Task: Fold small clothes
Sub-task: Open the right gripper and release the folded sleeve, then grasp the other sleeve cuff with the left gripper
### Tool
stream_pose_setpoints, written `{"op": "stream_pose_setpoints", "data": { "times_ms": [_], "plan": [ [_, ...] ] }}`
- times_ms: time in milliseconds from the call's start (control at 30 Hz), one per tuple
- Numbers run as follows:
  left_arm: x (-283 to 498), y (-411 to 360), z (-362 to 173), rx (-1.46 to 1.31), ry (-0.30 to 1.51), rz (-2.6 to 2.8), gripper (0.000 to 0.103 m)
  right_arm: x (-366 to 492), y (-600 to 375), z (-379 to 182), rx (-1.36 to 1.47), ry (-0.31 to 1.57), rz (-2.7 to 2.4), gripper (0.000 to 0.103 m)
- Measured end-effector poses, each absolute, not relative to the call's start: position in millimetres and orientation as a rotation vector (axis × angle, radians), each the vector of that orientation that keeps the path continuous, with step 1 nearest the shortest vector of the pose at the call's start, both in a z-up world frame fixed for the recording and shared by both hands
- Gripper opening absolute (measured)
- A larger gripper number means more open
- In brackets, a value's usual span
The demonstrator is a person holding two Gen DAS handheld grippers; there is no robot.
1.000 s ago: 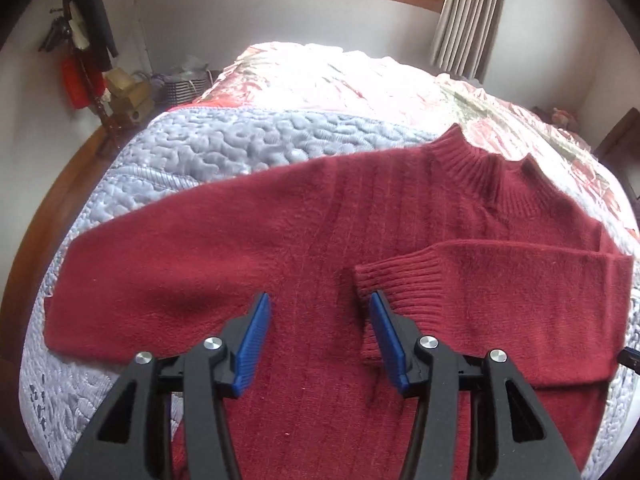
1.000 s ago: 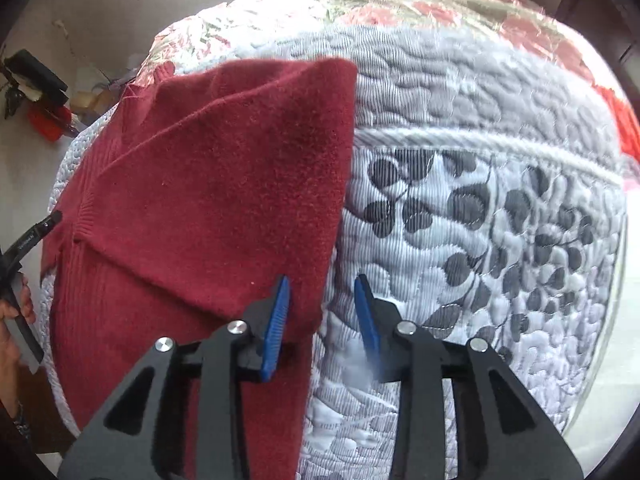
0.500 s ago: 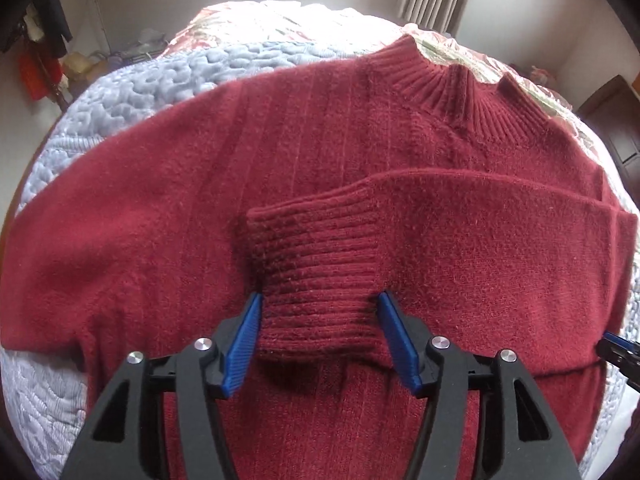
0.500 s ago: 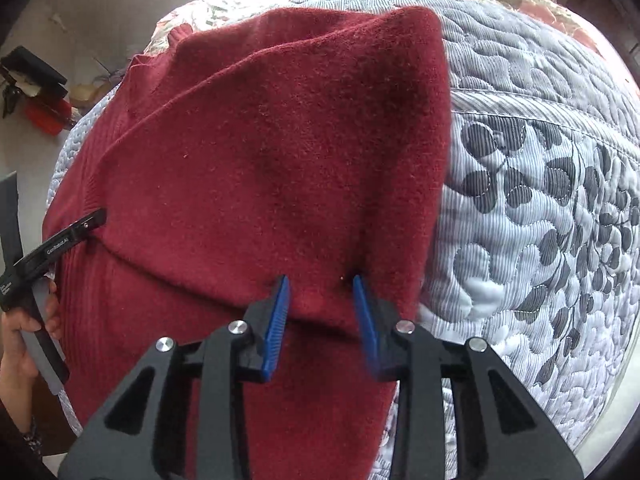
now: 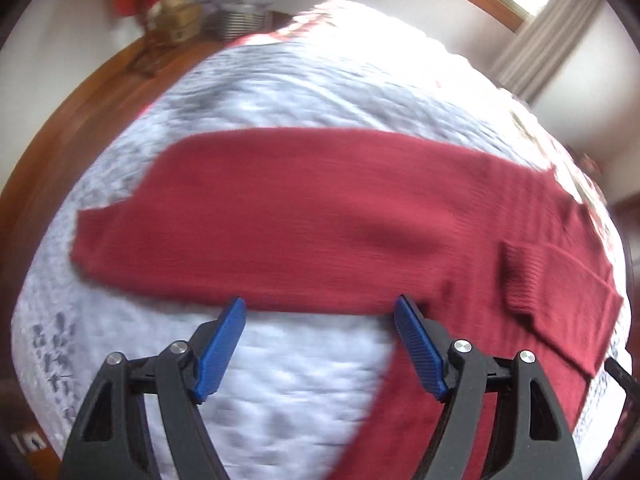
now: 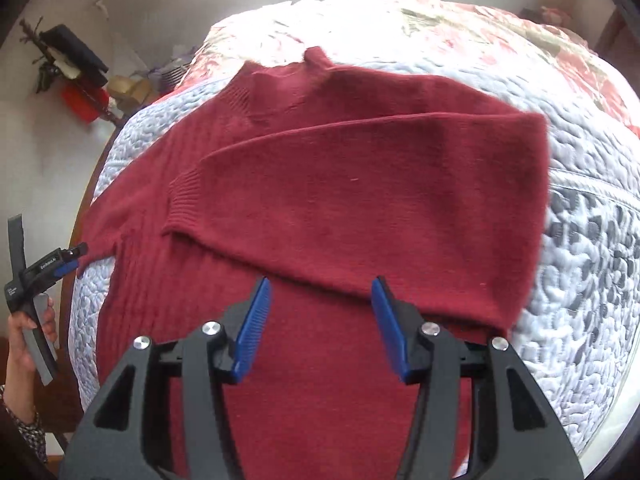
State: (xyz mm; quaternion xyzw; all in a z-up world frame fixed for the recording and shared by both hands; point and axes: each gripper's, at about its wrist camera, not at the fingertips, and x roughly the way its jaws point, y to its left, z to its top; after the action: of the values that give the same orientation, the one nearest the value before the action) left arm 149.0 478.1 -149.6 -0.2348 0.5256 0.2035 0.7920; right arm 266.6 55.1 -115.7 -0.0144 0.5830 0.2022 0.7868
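Observation:
A dark red knit sweater (image 6: 340, 200) lies flat on the bed, collar (image 6: 280, 80) at the far side. Its right sleeve is folded across the chest, and the ribbed cuff (image 6: 182, 200) rests near the middle. My right gripper (image 6: 320, 292) hovers open just before that folded sleeve's near edge, holding nothing. In the blurred left wrist view the other sleeve (image 5: 280, 216) stretches out to the left over the quilt. My left gripper (image 5: 318, 312) is open at that sleeve's near edge, holding nothing. The folded cuff (image 5: 528, 276) shows at the right.
A pale blue quilted bedspread (image 6: 592, 240) with a grey leaf pattern covers the bed, and a red floral cover (image 6: 500, 40) lies beyond. A wooden bed frame (image 5: 80, 112) curves along the left. A person's hand (image 6: 28, 336) holds the left gripper's handle. Clutter (image 6: 80, 92) stands by the wall.
My left gripper left the folded cuff and swung left to the spread-out sleeve, still open. My right gripper opened wider and pulled back, so more of the sweater shows.

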Motion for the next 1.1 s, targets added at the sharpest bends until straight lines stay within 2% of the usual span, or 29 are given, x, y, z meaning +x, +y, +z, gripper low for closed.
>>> {"op": "stream_pose_setpoints", "data": {
  "times_ms": [167, 433, 567, 767, 967, 1033, 1100],
  "plan": [
    [116, 544, -159, -0.638, 1.138, 0.513, 0.077, 261, 88, -127, -0.056, 1.281, 0.45, 0.052],
    [81, 603, -194, -0.958, 1.117, 0.519, 0.075, 256, 106, -135, -0.093, 1.289, 0.44, 0.053],
    [63, 625, -216, -1.154, 1.059, 0.526, 0.07, 256, 109, -139, -0.086, 1.291, 0.428, 0.053],
    [54, 656, -230, -1.299, 0.961, 0.577, 0.066, 259, 115, -144, -0.108, 1.295, 0.416, 0.053],
    [56, 670, -243, -1.291, 0.952, 0.627, 0.041, 258, 127, -149, -0.132, 1.301, 0.43, 0.054],
    [56, 671, -240, -1.269, 0.941, 0.636, 0.025, 257, 129, -149, -0.158, 1.294, 0.435, 0.056],
    [60, 667, -229, -1.197, 0.935, 0.654, 0.016, 257, 130, -149, -0.165, 1.292, 0.441, 0.056]
  ]
}}
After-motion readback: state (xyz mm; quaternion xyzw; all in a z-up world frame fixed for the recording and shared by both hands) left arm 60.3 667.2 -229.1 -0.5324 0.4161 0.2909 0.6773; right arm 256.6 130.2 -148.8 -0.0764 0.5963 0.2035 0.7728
